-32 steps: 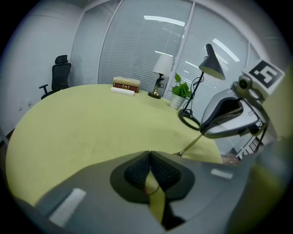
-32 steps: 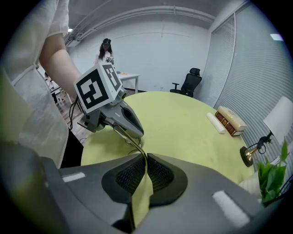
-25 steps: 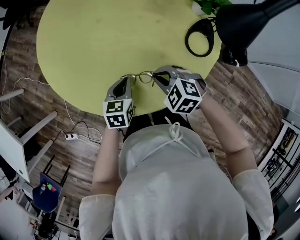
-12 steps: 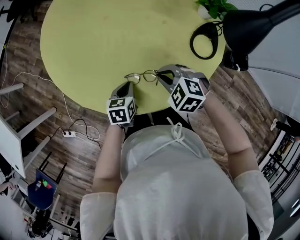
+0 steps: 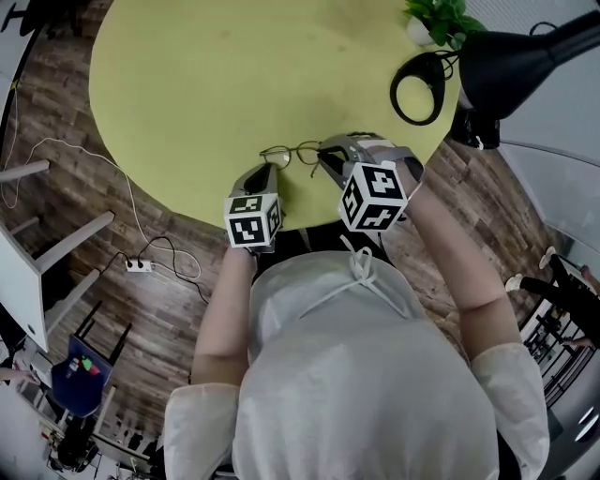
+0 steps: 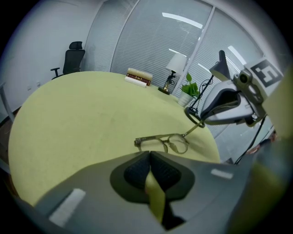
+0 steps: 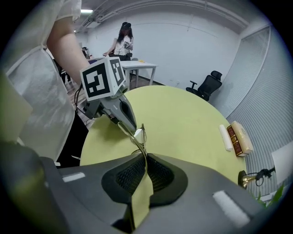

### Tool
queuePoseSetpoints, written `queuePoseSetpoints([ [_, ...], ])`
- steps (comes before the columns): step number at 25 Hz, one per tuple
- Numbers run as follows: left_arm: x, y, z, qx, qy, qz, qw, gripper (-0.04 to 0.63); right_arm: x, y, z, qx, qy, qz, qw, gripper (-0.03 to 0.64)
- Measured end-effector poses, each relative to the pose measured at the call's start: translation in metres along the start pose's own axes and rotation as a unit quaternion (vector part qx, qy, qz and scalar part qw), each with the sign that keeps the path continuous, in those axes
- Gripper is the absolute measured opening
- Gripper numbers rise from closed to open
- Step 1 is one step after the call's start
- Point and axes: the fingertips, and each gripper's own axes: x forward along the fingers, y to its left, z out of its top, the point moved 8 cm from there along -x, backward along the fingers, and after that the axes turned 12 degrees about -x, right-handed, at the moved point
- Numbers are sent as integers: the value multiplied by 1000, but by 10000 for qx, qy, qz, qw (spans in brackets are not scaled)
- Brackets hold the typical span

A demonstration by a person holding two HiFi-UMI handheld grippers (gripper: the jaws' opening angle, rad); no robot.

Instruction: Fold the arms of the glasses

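Thin-rimmed glasses lie on the round yellow-green table close to its near edge; in the left gripper view the glasses show front-on. My right gripper is shut on the right arm of the glasses, a thin wire running between its pads. From the left gripper view the right gripper holds that arm raised. My left gripper sits just short of the frame's left end, jaws shut with nothing between the pads. The left arm of the glasses is hidden.
A black desk lamp with a ring base and a potted plant stand at the table's far right. Books and a small lamp sit at the far edge. A power strip lies on the floor.
My left gripper has drawn back and down from the left end of the glasses toward the near table edge. The right gripper has kept its hold on the arm.
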Motion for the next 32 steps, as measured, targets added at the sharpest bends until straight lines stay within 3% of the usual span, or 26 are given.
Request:
queuePoseSetpoints([
  [18, 0, 6, 4, -182, 178, -225, 9994, 8, 42, -9, 30, 48, -126, 302, 9995, 17],
  [32, 2, 3, 3, -51, 59, -86, 9999, 8, 76, -12, 36, 130, -142, 644, 9977, 9],
])
